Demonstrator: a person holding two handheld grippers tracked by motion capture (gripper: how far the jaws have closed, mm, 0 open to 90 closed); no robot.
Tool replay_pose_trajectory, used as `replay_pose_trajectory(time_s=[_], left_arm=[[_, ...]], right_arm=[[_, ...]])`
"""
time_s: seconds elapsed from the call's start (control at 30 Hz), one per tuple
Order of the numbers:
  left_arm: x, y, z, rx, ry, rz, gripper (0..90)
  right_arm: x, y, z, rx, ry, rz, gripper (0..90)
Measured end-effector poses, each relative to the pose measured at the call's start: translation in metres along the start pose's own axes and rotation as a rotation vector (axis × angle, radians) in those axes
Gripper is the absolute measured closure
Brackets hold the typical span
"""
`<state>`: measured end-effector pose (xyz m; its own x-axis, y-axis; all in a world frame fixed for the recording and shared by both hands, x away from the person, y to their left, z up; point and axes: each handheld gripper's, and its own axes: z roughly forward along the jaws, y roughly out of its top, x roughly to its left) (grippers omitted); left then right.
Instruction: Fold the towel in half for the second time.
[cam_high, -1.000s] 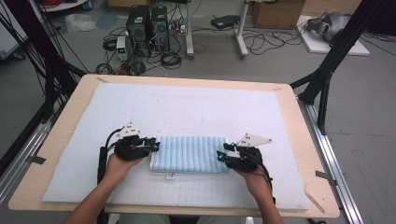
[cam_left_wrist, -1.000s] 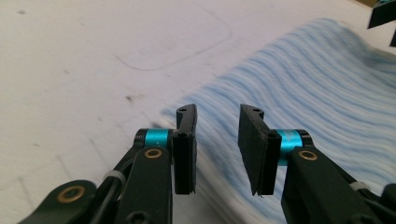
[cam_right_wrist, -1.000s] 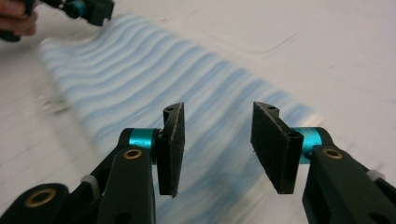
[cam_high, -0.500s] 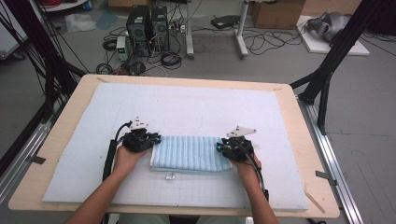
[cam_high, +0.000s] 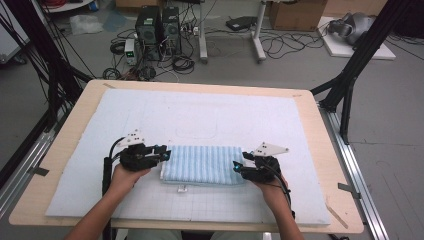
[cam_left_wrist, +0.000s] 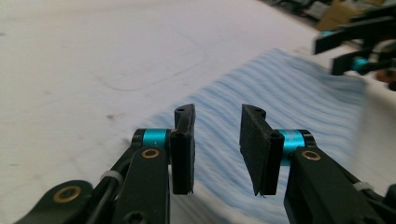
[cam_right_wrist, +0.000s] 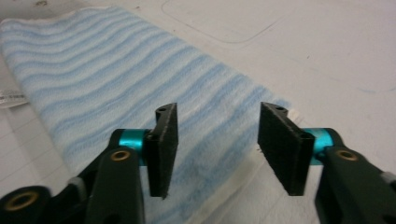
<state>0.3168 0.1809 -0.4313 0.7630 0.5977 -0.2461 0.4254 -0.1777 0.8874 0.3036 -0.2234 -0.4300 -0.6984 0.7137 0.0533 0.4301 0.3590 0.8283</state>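
With both hand-held grippers (cam_high: 166, 154) (cam_high: 236, 168) just reopened and empty, pinch the towel (cam_high: 202, 164) ends evenly before folding.

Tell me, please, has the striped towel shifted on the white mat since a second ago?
No. The striped towel keeps its place just below the drawn outline on the white mat.

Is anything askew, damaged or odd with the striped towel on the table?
Nothing serious stands out. The folded blue striped towel lies flat and square on the white mat, with no tear or stain visible. A small white tag sticks out at its near edge.
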Motion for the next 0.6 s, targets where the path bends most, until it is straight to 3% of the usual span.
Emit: replay_pose_trajectory(time_s=[0.07,0.2,0.33,0.4,0.5,0.6], left_arm=[[-0.006,-0.006,-0.003,0.012,-0.031,0.016,64.4],[-0.015,-0.013,-0.004,0.055,-0.052,0.060,62.8],[-0.019,-0.023,-0.002,0.149,0.003,0.142,59.8],[-0.019,-0.024,-0.002,0.173,0.032,0.164,59.4],[-0.018,-0.020,-0.005,0.136,0.050,0.152,57.8],[-0.011,-0.013,-0.010,0.060,0.058,0.092,55.3]], right_arm=[[0.001,-0.003,-0.001,0.011,0.018,-0.001,39.8],[0.006,-0.009,-0.002,0.055,0.016,-0.034,33.8],[0.009,-0.017,-0.004,0.101,-0.018,-0.081,32.2],[0.008,-0.018,-0.007,0.098,-0.022,-0.068,31.7],[0.005,-0.015,-0.014,0.051,-0.027,-0.048,30.8],[0.000,-0.009,-0.024,-0.016,-0.045,-0.016,29.3]])
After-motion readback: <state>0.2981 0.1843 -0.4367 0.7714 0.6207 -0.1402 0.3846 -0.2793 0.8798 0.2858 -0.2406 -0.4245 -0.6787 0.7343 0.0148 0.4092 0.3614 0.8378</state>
